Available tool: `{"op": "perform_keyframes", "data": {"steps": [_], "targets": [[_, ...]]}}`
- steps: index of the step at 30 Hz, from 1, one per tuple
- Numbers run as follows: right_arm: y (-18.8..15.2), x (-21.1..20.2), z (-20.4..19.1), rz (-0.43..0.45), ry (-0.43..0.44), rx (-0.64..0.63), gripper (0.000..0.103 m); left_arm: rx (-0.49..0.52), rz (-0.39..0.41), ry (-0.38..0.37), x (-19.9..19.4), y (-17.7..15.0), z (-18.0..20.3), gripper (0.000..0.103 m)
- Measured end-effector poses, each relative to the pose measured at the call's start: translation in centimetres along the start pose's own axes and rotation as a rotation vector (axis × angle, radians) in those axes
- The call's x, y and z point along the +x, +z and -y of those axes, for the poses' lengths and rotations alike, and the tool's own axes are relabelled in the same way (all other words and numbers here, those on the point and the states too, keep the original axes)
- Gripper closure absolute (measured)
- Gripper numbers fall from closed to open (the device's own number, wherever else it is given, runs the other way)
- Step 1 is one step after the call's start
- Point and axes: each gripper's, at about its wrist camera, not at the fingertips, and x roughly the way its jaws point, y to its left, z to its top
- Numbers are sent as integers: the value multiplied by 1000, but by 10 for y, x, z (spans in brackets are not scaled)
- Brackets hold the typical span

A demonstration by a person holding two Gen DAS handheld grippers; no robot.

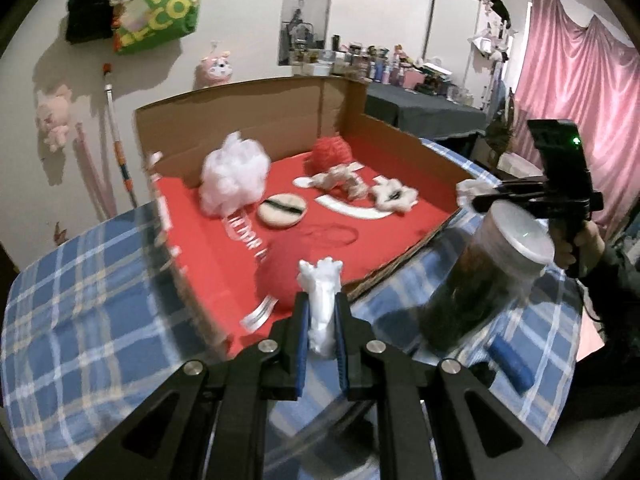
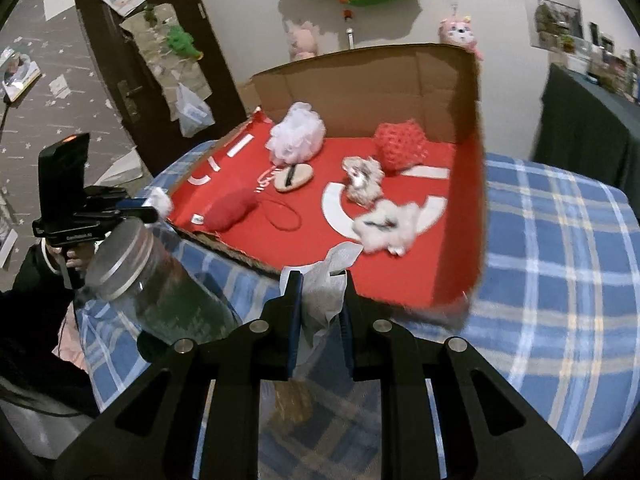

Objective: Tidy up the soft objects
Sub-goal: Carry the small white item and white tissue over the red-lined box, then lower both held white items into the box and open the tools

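We've got the blue plaid bed cover (image 2: pixel 560 248) under everything, and sitting on it just past both sets of fingers is the cardboard box (image 1: pixel 248 120) with the red lining. Inside the box, well ahead of the fingers: a white mesh loofah (image 1: pixel 234 178), a red mesh puff (image 1: pixel 331 154) at the back, a red soft ball (image 1: pixel 280 280) nearest our left fingers, a round beige pad (image 1: pixel 282 210), and a couple of fluffy whitish bits (image 2: pixel 386 224).

Between the two grippers hangs a clear plastic bag with a lidded jar (image 2: pixel 132 276) in it, tilted over.

Left gripper (image 1: pixel 322 316): fingers pressed in on a white bunched bag edge (image 1: pixel 322 300). Right gripper (image 2: pixel 320 312): fingers pinching the other bag edge (image 2: pixel 326 292), which pokes up between them.
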Motion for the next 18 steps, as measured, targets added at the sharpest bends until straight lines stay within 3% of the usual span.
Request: {"op": "perform_keyframes", "data": {"steps": [10, 18], "targets": [[48, 59, -6, -147, 57, -69, 87, 6, -150, -92, 66, 60, 17, 90], [71, 106, 5, -269, 46, -70, 87, -12, -278, -81, 119, 84, 17, 90]]}}
